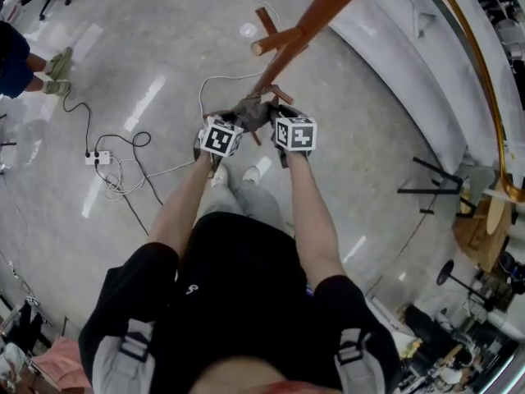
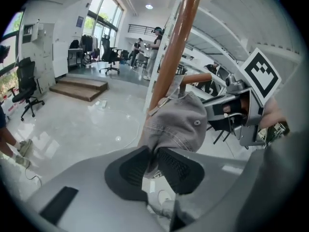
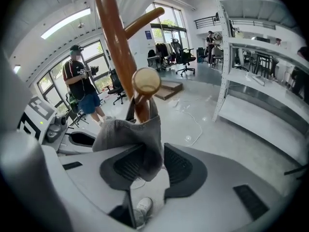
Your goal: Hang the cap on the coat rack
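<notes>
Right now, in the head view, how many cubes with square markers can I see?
2. The left cube sits beyond the person's left arm, the right cube beyond the right arm, the grey cap between them. None seems hidden.

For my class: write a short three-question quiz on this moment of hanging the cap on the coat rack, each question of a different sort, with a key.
1. True or false: the left gripper is shut on the grey cap.
2. How do the jaws of the right gripper stand? A) apart, with cap cloth between them B) pressed together, empty C) out of the picture
3. Fill in: the cap is looped over a wooden ____ of the coat rack.
Key: 1 true; 2 A; 3 peg.
</notes>
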The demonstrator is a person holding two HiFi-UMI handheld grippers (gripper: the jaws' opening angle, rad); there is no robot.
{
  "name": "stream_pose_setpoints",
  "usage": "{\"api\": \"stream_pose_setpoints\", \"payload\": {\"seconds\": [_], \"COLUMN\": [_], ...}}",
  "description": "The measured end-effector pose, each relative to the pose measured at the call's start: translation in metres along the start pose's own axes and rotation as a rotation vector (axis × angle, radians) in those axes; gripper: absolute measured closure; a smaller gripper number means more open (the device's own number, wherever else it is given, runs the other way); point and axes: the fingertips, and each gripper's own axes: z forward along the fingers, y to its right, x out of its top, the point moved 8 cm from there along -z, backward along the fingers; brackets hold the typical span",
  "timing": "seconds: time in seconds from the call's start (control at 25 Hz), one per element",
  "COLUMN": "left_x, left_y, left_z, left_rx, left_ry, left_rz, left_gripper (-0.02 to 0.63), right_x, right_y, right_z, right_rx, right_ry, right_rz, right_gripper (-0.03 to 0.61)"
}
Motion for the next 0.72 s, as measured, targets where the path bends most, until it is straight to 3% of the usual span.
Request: {"api": "stream_pose_setpoints", "payload": {"seconds": [0.08,0.32,0.56,0.72], "left_x": [0.003,-0.011,0.011,0.044], "left_y": [-0.004,-0.008,-0.012,-0.016], "left_z": [-0.008,-0.018,-0.056,-0.098], "left_rx": [0.017,-0.009,-0.011,-0.001], "left_ry": [0.026,0.038,0.197,0.332], "left_rz": [0.006,-0.122,-0.216,-0.193], "left_gripper": [0.541,0.528,0.528,0.529], "right_x": [-0.001,-0.005,0.0,0.019], "right_y": [0.0,-0.004,-0.011,-0.026], "right_z": [-0.004,-0.023,-0.05,-0.087], "right_rx": [0.006,0.032,0.037,0.023], "right_ry": [0.026,0.11,0.199,0.198], "right_rz": [0.03,0.118,0.206,0.126], "right_gripper": [0.442,0.466,0.5,0.515]}}
